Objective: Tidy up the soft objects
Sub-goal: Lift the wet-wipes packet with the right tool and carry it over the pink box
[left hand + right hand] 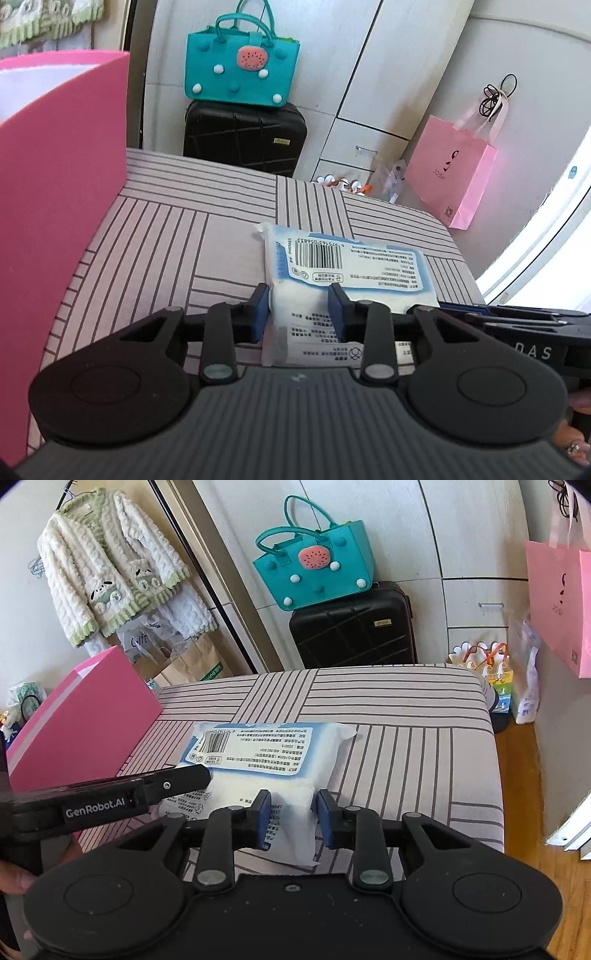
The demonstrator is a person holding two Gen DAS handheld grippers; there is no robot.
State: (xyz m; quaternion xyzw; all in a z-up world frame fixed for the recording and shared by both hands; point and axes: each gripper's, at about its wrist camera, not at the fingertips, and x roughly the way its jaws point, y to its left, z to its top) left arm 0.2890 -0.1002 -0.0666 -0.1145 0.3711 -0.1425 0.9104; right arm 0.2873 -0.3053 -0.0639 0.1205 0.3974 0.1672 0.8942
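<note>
**Both grippers at the near edge of the pack**

My left gripper [299,314] stands narrowly open with the near end of the pack [343,266] between its blue pads [258,314]. The left pad lies against the wrapper's side; the right pad sits over the film, and I cannot tell whether it presses. My right gripper [291,818] is likewise narrow, its pads either side of a raised white fold at the pack's [266,753] near edge, the fold seeming slack between them rather than pinched. From that view my left gripper's body reaches in from the left, its tip over the pack's left end.

The pack is a soft white pillow of plastic with a blue-bordered printed label and a barcode, lying flat on the striped bed [406,746], label up, its far end crimped.

Just left of it stands a pink box [85,723], close to the pack but apart from it. Beyond the bed's far edge a black suitcase [354,627] stands against the wardrobe with a teal bag [314,565] on top. A pink paper bag [450,177] hangs at right; a fluffy cream cardigan [110,561] hangs at left.
</note>
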